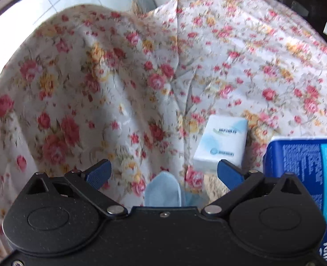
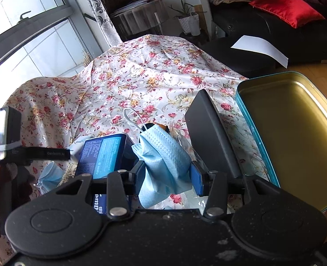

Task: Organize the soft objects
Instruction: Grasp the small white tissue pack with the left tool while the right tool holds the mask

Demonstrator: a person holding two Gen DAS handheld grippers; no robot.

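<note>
Floral cloth (image 2: 141, 82) draped by window | blue face mask (image 2: 163, 155) pinched in right gripper (image 2: 168, 177) beside open tin (image 2: 296, 122), likely its destination | left gripper (image 1: 163, 173) spread over second mask (image 1: 163, 190)

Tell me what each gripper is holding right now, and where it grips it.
The right gripper is shut on a blue face mask, pinched across its crumpled middle, ear loop sticking up. The left gripper holds nothing; its fingers stand open above another mask.
</note>
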